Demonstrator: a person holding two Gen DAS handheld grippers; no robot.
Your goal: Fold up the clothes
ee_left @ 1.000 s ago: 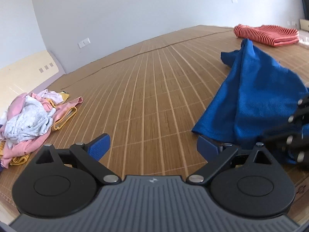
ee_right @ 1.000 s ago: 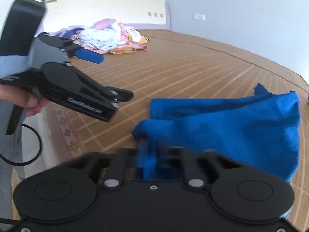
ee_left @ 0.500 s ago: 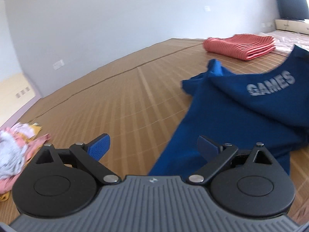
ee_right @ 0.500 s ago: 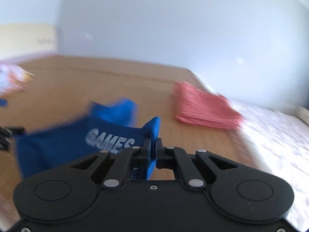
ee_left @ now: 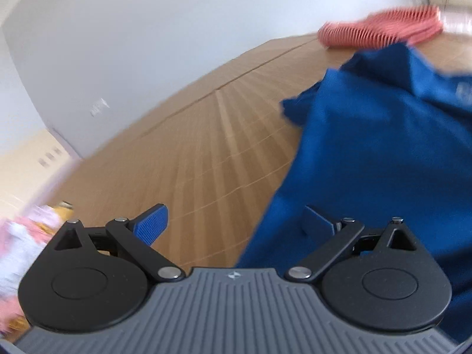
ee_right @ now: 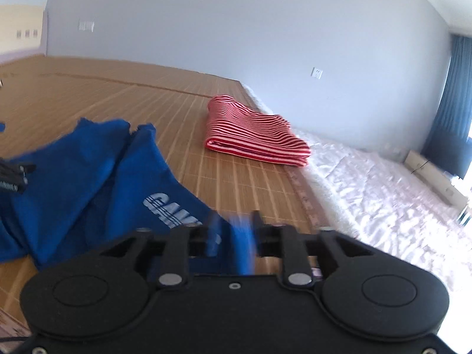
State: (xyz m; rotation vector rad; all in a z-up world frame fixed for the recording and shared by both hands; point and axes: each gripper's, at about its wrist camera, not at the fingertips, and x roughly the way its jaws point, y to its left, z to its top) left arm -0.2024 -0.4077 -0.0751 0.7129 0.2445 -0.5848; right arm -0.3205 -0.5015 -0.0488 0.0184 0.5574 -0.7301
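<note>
A blue T-shirt with white "GAMES" lettering hangs and drapes over the bamboo mat. My left gripper is open and empty; its right finger is beside the shirt's lower edge. In the right wrist view my right gripper is shut on a bunched part of the blue shirt and holds it above the mat. The left gripper's tip shows at the left edge of that view.
A folded red-and-white striped garment lies on the mat near its far edge, also blurred in the left wrist view. A pile of pink and white clothes sits at the left. White quilted bedding lies right of the mat.
The right gripper has swung right and lifted the blue shirt, spreading it. The left gripper has turned toward the shirt and stays open.
</note>
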